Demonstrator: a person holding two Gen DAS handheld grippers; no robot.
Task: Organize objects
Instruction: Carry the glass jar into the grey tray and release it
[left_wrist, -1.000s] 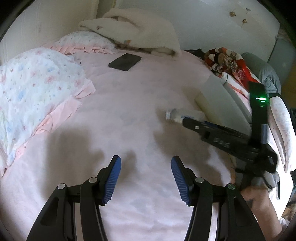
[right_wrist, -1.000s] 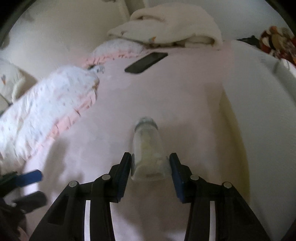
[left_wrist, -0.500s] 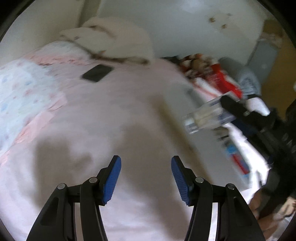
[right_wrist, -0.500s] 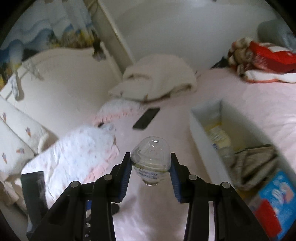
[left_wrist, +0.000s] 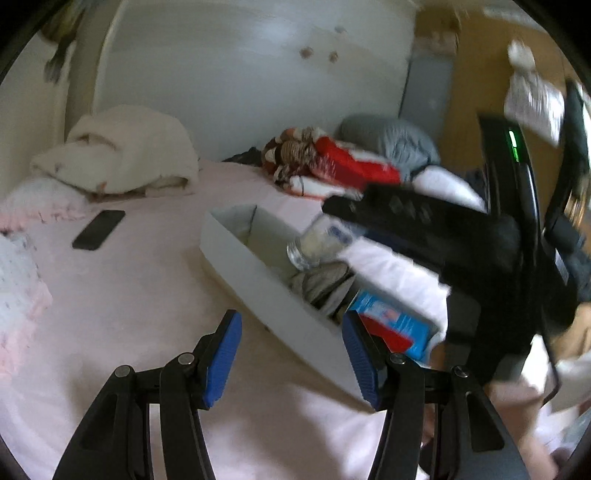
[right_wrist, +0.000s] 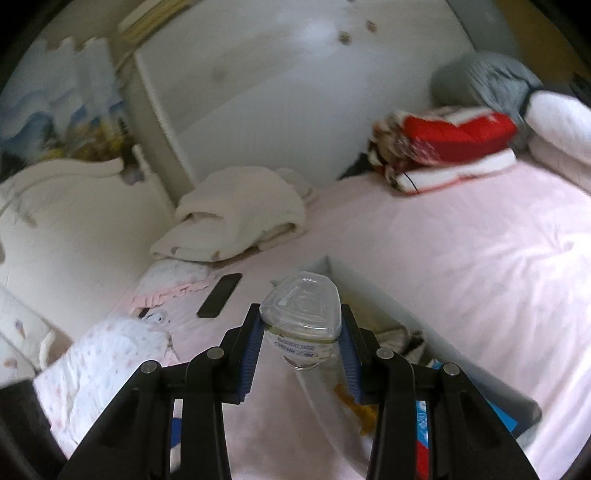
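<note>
Clear plastic bottle (right_wrist: 300, 321), pinched between the blue pads (right_wrist: 252, 347) of the right gripper (right_wrist: 300, 349), held in the air above the long white box (right_wrist: 373, 291) on the bed. Seen from the right wrist end-on, flat base toward the camera, printed label on the underside; seen from the left wrist as a blurred bottle (left_wrist: 319, 242) jutting from the right gripper (left_wrist: 343, 221), neck pointing down-left over the box's middle. Pads pressed against both sides of the body.

Box (left_wrist: 236, 254) open-topped, lying lengthwise on the pink bed sheet (left_wrist: 140, 288). Inside: a crumpled grey cloth (left_wrist: 323, 284) near the middle, a blue-and-red packet (left_wrist: 391, 325) at the near end, far end mostly bare. Yellowish bits also visible on the box floor in the right wrist view, too blurred to name.

Left gripper (left_wrist: 291, 354) spread, nothing between its blue pads (left_wrist: 223, 354), poised low over the sheet just beside the near end of the box, right pad overlapping the packet in view.

Black phone (left_wrist: 99, 229) flat on the sheet, well apart from the box to its left. Beyond it a folded cream blanket (left_wrist: 122, 155) against the wall. Floral pillow (right_wrist: 107, 354) with pink frill at the left edge. Red-and-white bundle (left_wrist: 325, 166) and grey bedding (left_wrist: 395, 142) at the far side of the bed, behind the box.
</note>
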